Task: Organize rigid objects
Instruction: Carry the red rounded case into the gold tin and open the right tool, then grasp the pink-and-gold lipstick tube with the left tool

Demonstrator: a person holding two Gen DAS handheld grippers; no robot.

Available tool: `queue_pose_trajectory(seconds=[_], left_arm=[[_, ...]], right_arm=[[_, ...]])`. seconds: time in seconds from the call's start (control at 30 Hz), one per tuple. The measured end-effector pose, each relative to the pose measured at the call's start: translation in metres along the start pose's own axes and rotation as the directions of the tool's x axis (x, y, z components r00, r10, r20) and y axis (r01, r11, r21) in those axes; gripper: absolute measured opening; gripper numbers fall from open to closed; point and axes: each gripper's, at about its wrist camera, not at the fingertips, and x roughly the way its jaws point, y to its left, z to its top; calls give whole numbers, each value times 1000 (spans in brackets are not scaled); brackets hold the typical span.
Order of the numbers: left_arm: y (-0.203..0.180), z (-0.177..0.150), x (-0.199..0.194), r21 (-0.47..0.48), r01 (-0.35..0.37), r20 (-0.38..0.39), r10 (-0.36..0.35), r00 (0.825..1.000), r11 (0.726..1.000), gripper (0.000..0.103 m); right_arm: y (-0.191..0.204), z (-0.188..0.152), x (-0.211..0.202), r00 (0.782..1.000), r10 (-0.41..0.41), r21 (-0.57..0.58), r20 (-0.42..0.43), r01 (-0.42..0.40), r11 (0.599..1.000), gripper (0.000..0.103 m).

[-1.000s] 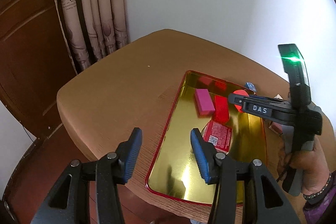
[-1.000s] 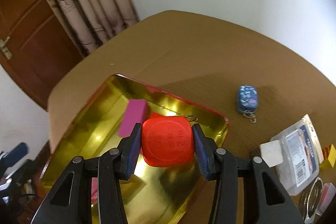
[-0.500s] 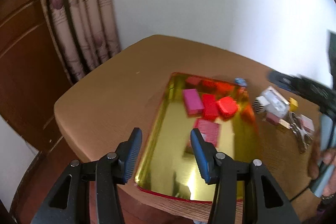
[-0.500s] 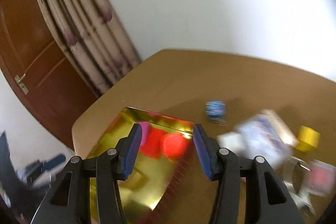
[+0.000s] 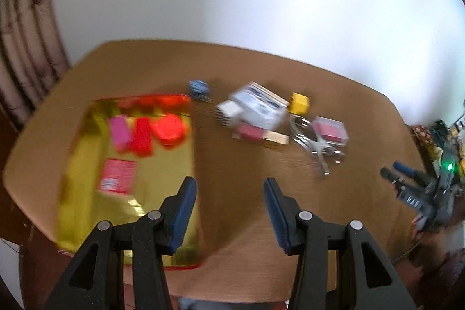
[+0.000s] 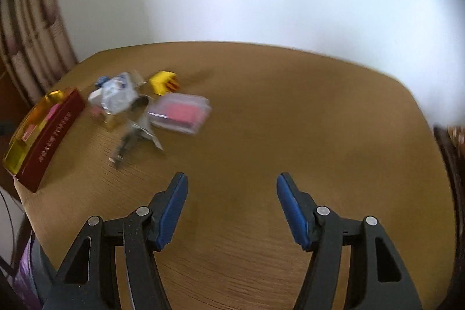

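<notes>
A gold tray [image 5: 78,188] with a red rim sits on the left of the table. It holds a pink block [image 5: 119,132], a red block [image 5: 142,135], a red cube [image 5: 170,130] and a red packet [image 5: 116,176]. My left gripper [image 5: 229,185] hovers open and empty over the tray's right edge. My right gripper [image 6: 231,179] is over bare table well right of the tray [image 6: 52,135], its jaws opening with nothing between them. In the left wrist view the right gripper [image 5: 395,172] shows at the far right.
Right of the tray lie a blue keychain [image 5: 199,87], a clear box [image 5: 258,106], a yellow cube [image 5: 299,103], a clear case with a pink insert [image 5: 331,130] and metal scissors [image 5: 314,144]. Curtains hang at the left. The picture is blurred by motion.
The right gripper let go of the red cube, which now lies in the tray, and swung far right with wider jaws. The left gripper also swung right.
</notes>
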Motion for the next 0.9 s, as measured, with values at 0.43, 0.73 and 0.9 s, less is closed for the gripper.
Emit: queue_pose_trajectory(seconds=[0.43,0.73,0.9], left_arm=[[-27,67,133,-356,93,-305,-210,929,930,49],[-25,76,169,-441,-22,-348,-149,926,897,49],[-15,72,181,-503,-65,-369,-146,918,862,49]], right_arm=[[-34,-19,-1,995,99,63,28,-101,993,62],[-51,-23,2,978,208,134,30,-210,968,62],[-54,-24,1,969,245,152,42,-249,957,62]])
